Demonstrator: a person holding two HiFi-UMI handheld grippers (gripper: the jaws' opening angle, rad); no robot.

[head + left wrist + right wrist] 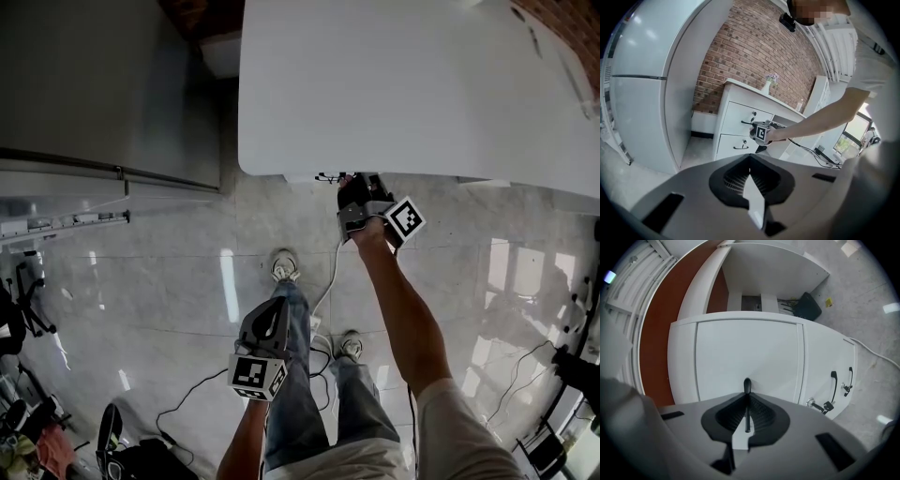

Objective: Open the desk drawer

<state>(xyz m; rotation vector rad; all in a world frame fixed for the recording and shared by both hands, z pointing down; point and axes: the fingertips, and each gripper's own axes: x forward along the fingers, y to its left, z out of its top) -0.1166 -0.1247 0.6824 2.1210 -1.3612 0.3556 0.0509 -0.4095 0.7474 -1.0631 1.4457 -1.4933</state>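
Observation:
The white desk (394, 84) has two stacked drawers in the left gripper view: the upper drawer (738, 115) and the lower drawer (731, 144). My right gripper (352, 187) reaches level under the desk's front edge. In the right gripper view, the right gripper (747, 420) is shut on the thin black drawer handle (747, 394), whose tip sticks out past the pads against the white drawer front (745, 348). My left gripper (270, 319) hangs low by the person's legs, away from the desk. In its own view, the left gripper (752, 187) is shut with nothing between its jaws.
A tall grey cabinet (103, 84) stands left of the desk, with a brick wall (750, 47) behind. The neighbouring drawer shows a black handle (833, 386) and a key (820, 405) in its lock. A cable (328, 281) runs over the tiled floor by the person's shoes (284, 265).

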